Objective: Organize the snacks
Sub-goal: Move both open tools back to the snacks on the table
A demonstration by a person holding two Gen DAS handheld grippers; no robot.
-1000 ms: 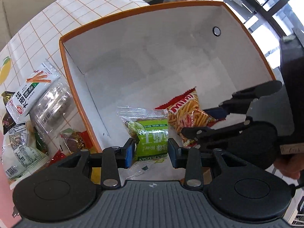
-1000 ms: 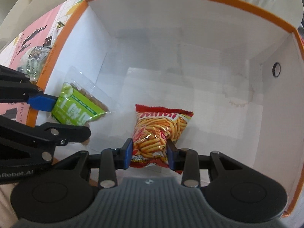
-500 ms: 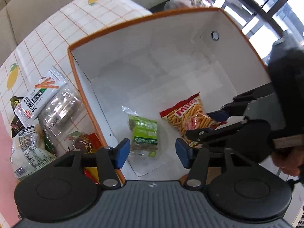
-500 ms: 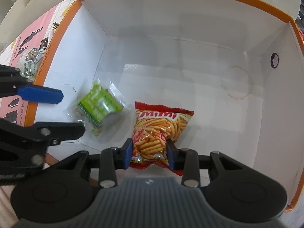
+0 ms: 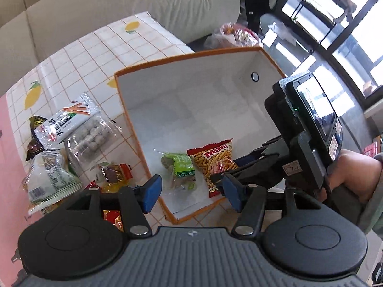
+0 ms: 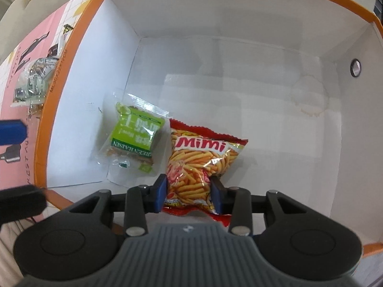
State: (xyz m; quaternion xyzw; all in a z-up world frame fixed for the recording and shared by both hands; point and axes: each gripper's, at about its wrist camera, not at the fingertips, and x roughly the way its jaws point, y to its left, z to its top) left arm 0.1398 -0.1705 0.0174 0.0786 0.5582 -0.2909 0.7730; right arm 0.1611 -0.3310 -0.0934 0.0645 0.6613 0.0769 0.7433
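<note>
An orange-rimmed white box [image 5: 186, 57] [image 6: 71, 67] holds two snacks side by side on its floor: a green raisin packet [image 5: 182, 169] [image 6: 136, 134] and a red Mimi snack bag [image 5: 213, 162] [image 6: 198, 157]. My left gripper [image 5: 191, 191] hovers above the box's near corner; its jaws are opening and hold nothing, and the raisin packet lies free below. My right gripper [image 6: 189, 191] reaches down into the box. Its blue pads still press the lower end of the Mimi bag while the jaws begin opening.
Left of the box on the checked tablecloth lies a heap of snacks: a white packet [image 5: 64, 119], a clear tub of round sweets [image 5: 93, 138], a pale bag [image 5: 50, 181], small red wrappers [image 5: 115, 172]. A sofa [image 5: 119, 4] stands behind. A hand [image 5: 354, 174] holds the right gripper.
My left gripper let go of the green raisin packet, which dropped to the box floor beside the Mimi bag, then rose and drew back. The right gripper stayed put.
</note>
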